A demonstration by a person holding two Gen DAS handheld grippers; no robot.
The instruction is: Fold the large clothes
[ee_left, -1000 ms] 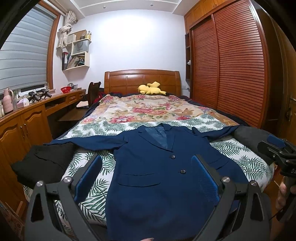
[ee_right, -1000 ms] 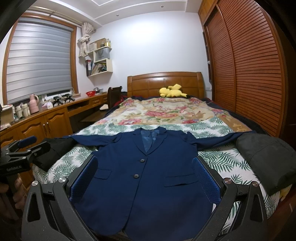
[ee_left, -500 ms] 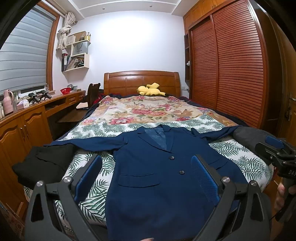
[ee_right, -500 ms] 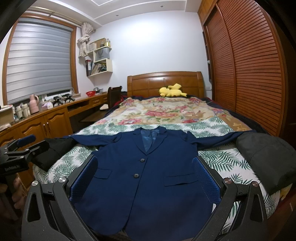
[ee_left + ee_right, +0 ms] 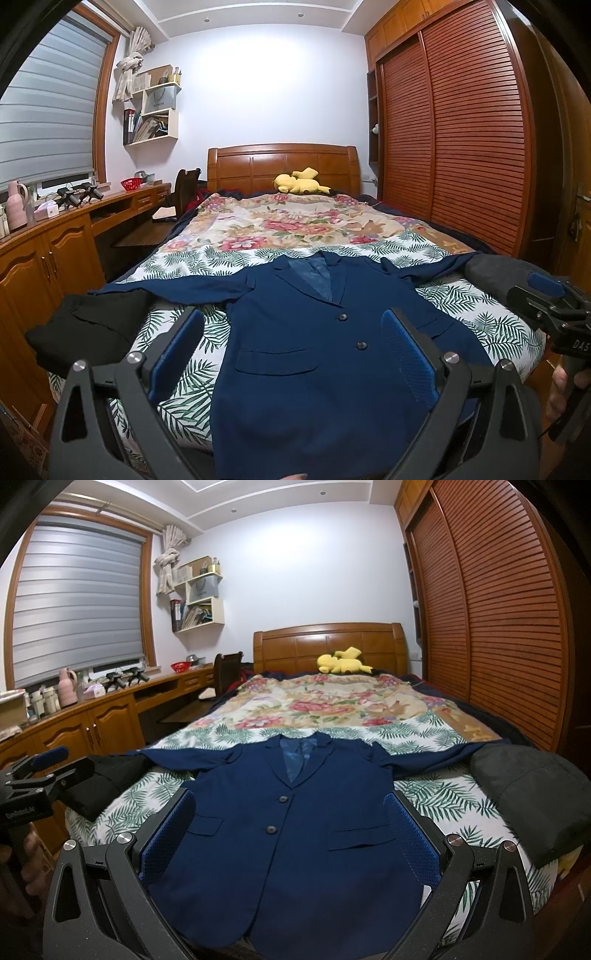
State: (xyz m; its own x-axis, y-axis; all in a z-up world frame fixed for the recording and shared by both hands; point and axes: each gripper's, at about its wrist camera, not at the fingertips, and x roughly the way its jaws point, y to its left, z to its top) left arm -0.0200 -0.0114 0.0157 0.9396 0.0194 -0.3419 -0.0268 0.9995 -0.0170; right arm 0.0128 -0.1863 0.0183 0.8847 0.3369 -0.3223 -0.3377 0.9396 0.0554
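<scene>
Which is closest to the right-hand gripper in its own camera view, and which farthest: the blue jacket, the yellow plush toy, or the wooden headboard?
From the right gripper, nearest first:
1. Blue jacket: spread flat, directly ahead.
2. Yellow plush toy: far end of the bed, right of centre.
3. Wooden headboard: just behind the toy, against the wall.

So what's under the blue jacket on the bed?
The blue jacket lies flat on a palm-leaf sheet, which shows all around it. Its left sleeve end runs onto a black garment. Anything directly beneath the jacket is covered.
</scene>
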